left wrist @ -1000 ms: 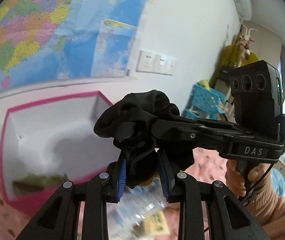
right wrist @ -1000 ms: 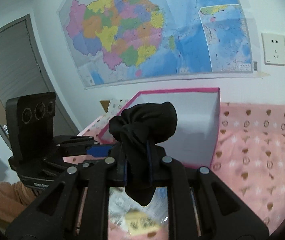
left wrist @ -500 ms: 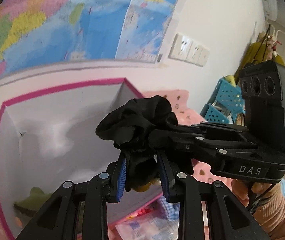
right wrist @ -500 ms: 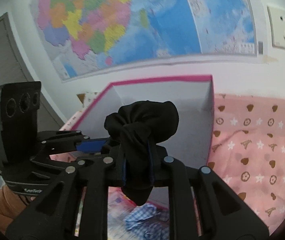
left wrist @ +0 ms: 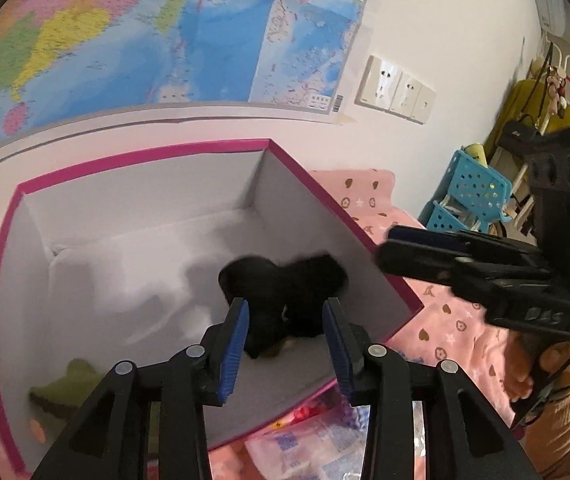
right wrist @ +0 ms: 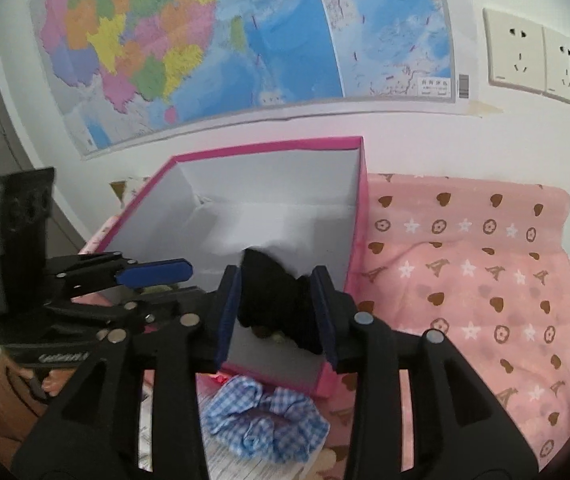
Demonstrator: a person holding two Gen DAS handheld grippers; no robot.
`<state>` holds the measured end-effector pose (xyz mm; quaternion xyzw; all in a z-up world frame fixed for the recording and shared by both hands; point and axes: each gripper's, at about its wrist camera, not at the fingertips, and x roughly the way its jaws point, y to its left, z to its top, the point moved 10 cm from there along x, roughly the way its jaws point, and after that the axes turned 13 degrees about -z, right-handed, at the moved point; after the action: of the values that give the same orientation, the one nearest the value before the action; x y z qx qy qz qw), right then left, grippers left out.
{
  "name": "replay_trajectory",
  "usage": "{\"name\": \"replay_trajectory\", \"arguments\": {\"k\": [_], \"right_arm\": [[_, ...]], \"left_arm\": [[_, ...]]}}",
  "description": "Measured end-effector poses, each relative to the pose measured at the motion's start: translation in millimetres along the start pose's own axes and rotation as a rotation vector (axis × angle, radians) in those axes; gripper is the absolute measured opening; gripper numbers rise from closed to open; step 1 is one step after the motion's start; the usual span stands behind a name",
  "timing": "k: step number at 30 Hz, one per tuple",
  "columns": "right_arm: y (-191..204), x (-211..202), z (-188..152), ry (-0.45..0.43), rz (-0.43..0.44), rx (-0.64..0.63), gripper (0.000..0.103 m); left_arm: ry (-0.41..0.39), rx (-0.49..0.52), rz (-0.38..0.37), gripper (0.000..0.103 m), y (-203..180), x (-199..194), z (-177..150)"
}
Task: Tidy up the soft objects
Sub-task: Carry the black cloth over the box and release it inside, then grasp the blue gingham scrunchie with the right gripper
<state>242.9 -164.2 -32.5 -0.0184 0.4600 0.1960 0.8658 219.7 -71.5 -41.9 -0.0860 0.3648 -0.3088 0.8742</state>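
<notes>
A black scrunchie [left wrist: 281, 292] [right wrist: 273, 292] lies loose and blurred inside the pink-rimmed white box [left wrist: 145, 156] [right wrist: 269, 146], near its front right corner. My left gripper [left wrist: 287, 344] hangs just above it, its jaws opening, with the scrunchie showing between the blue pads and a gap on either side. My right gripper [right wrist: 276, 316] is also opening over the same scrunchie, and its pads do not press on it. Each gripper shows in the other's view: the right gripper [left wrist: 393, 248] over the box's right wall, the left gripper [right wrist: 173, 284] at its left wall.
A green soft thing [left wrist: 65, 384] lies in the box's near left corner. A blue checked scrunchie [right wrist: 265, 416] rests on a plastic packet [left wrist: 317, 448] in front of the box. The pink patterned bedspread [right wrist: 465, 280] spreads to the right. Blue baskets [left wrist: 473, 196] stand beyond.
Both grippers sank toward the box and their jaws parted. The black scrunchie, gripped by both before, has dropped out of them into the box.
</notes>
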Motion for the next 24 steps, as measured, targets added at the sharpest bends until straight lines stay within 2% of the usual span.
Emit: {"name": "replay_trajectory", "arguments": {"k": [3,7,10,12,18,24], "right_arm": [[1,-17,-8,-0.020,0.017,-0.006,0.044],[4,-37,-23,-0.024,0.062,0.001,0.049],[5,-46,-39,-0.009,0.084,0.015,0.051],[3,-47,-52,0.011,0.085,0.030,0.057],[-7,-27,-89,0.101,0.088,0.102,0.059],[-15,-5,-101,0.154,0.096,0.178,0.059]], "left_arm": [[-0.029,0.024,0.006,0.040,-5,-14,-3],[-0.076,0.057,-0.007,0.046,-19,-41,-15],[-0.096,0.061,-0.032,0.049,-27,-54,-25],[-0.097,0.061,-0.057,0.051,-33,-57,-33],[-0.037,0.056,-0.077,0.051,-43,-45,-62],[0.025,0.027,-0.124,0.051,-49,-16,-75]]}}
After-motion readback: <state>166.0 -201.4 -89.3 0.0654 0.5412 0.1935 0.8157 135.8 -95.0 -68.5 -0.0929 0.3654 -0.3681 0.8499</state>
